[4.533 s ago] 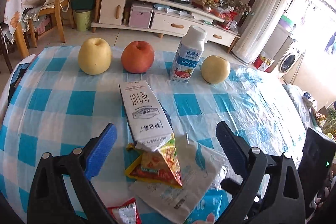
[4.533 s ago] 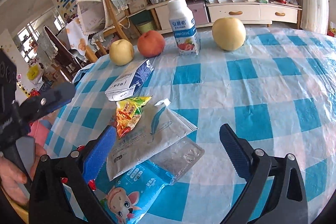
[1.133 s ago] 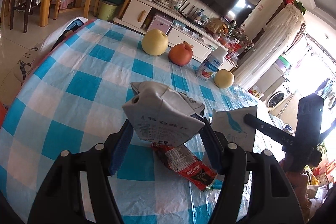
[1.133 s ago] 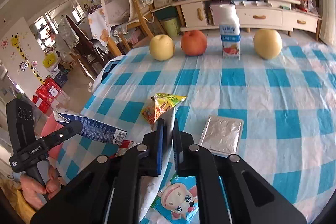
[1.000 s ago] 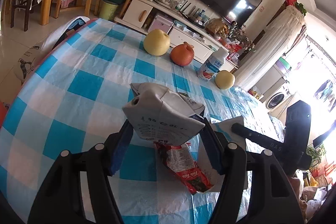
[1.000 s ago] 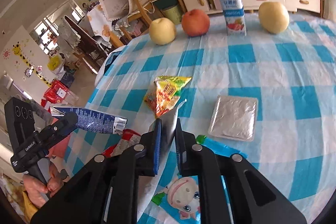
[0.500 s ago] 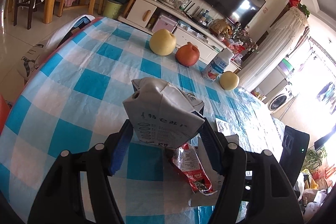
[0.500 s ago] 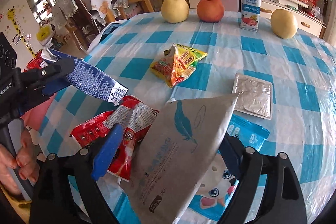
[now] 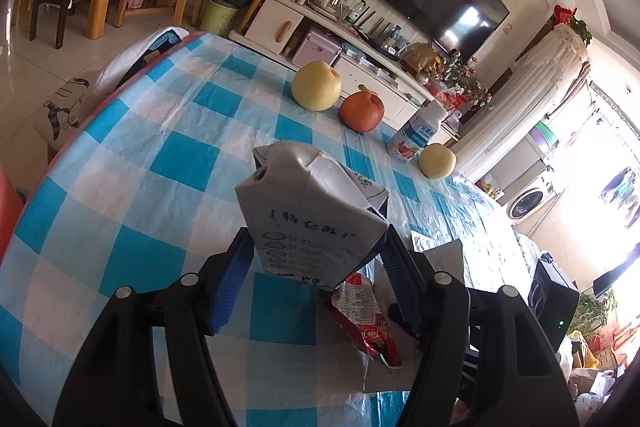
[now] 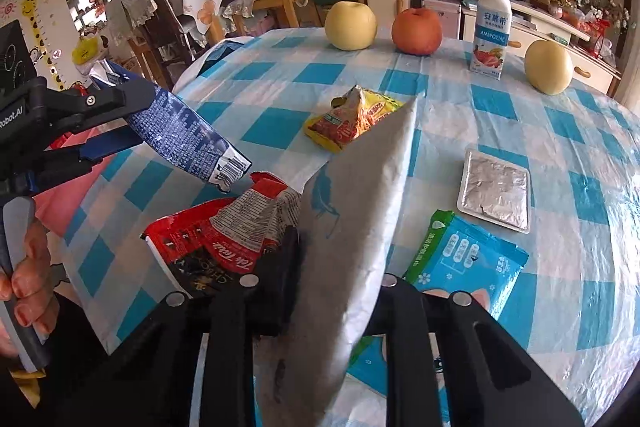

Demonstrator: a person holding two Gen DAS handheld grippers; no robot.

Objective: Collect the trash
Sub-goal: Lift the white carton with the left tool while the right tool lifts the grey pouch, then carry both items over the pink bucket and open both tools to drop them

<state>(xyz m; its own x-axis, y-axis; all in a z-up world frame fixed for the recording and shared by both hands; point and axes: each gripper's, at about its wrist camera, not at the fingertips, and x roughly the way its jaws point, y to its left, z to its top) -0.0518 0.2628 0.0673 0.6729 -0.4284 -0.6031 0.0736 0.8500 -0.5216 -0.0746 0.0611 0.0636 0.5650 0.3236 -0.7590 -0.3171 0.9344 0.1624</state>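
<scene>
My left gripper (image 9: 316,251) is shut on a crumpled grey-and-blue milk carton (image 9: 312,211), held tilted above the near left part of the table. The right wrist view shows that carton (image 10: 184,139) pointing down at a red snack wrapper (image 10: 224,239). My right gripper (image 10: 336,267) is shut on a grey paper bag (image 10: 360,203) with a feather print. The bag stands edge-on and hides the fingertips. On the cloth lie a yellow snack bag (image 10: 352,119), a foil tray (image 10: 496,191) and a blue pack (image 10: 464,259).
The round table (image 10: 592,131) has a blue-and-white check cloth. Along its far edge stand two yellow fruits (image 10: 350,25), a red apple (image 10: 416,31) and a yoghurt bottle (image 10: 492,27). A hand (image 10: 24,275) grips the left handle. Chairs and a TV cabinet lie beyond.
Half a second ago my right gripper stood open with the paper bag loose before it; now it is shut on the bag, which is raised edge-on. The left gripper still holds the carton.
</scene>
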